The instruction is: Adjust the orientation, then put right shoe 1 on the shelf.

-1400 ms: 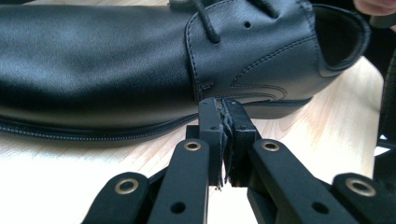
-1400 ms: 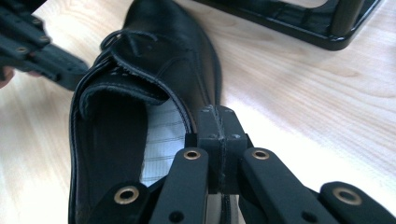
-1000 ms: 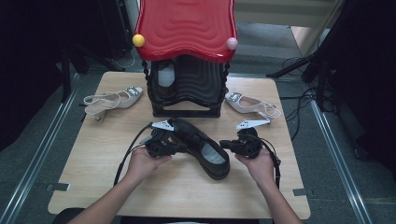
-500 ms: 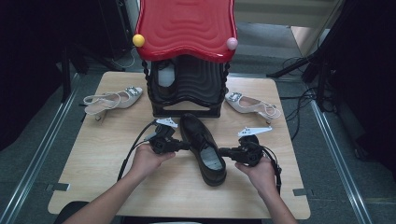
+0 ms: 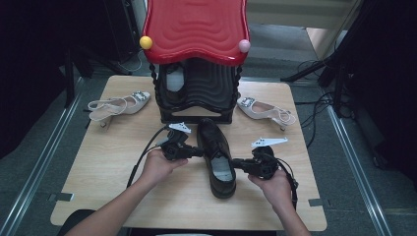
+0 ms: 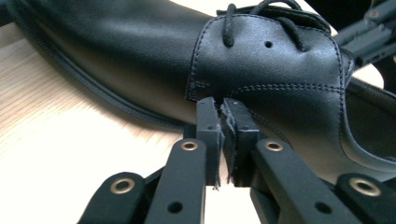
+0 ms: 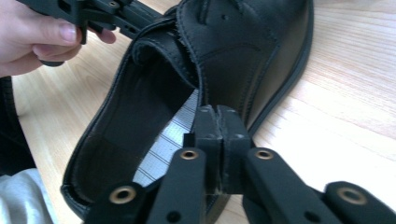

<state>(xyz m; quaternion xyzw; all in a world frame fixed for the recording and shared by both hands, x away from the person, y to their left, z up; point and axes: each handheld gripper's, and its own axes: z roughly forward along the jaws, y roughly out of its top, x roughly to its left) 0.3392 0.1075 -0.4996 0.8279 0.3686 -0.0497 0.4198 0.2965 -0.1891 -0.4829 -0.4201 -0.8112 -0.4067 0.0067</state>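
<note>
Black leather dress shoe on the wooden desk, pinched from both sides, toe toward the red-roofed shoe rack.

Left gripper with jaws closed against the shoe's side below the laces; right gripper with jaws closed at the collar edge, grip not clearly confirmed. Thin holds on smooth leather: likely to slip on lifting, or to twist and clip the rack.
</note>
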